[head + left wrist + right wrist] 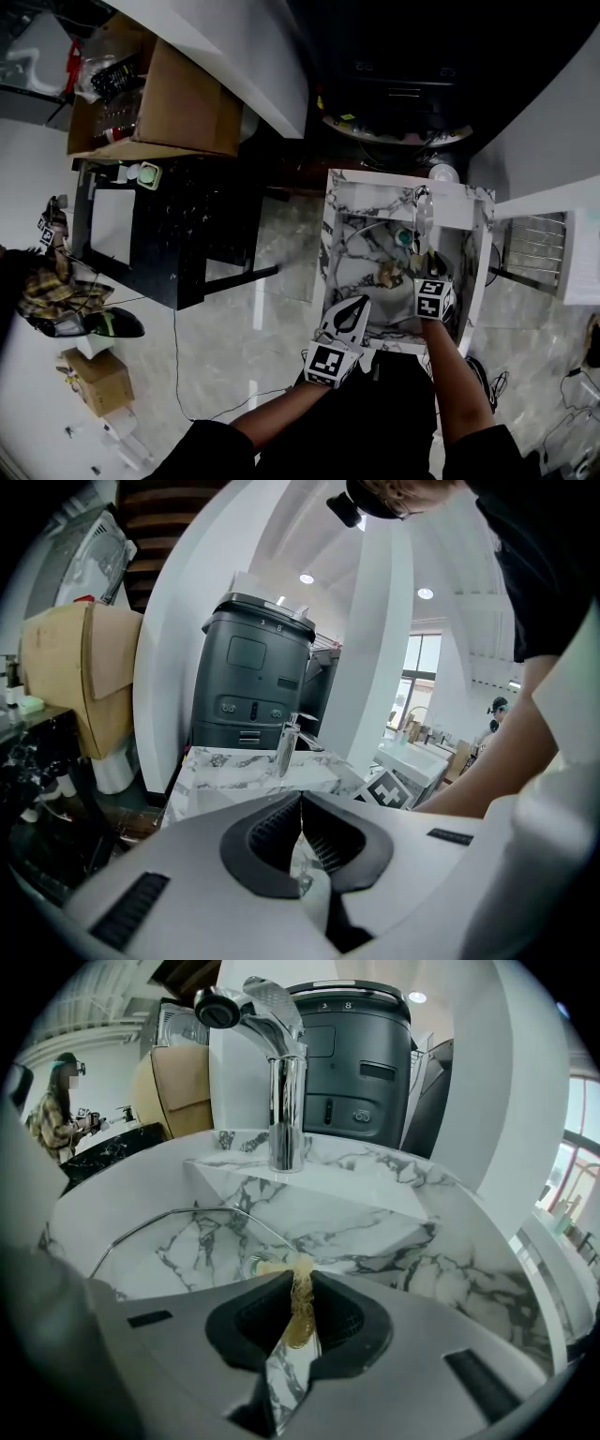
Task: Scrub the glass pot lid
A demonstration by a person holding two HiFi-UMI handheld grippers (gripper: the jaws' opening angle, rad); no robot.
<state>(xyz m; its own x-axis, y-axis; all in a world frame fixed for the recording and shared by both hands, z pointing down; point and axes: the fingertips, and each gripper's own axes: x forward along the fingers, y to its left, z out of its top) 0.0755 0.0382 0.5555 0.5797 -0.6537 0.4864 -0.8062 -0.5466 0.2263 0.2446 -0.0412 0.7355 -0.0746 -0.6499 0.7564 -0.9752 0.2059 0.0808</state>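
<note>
Glass pot lid [183,1241] lies flat in the marble sink [480,246], filling its left half, steel rim arcing toward the tap [281,1072]. Right gripper [300,1283] is pinching a golden scrubber [300,1309], the wad poking past its tips over the middle of the sink. The lid sits just ahead of it and to its left, so this gripper looks nearer and needs a short leftward, downward reach. Left gripper [300,803] is pressed together on nothing, at the sink's front-left edge. No brand or readable writing; marks on the dark appliance [370,1054] behind the tap are too small.
</note>
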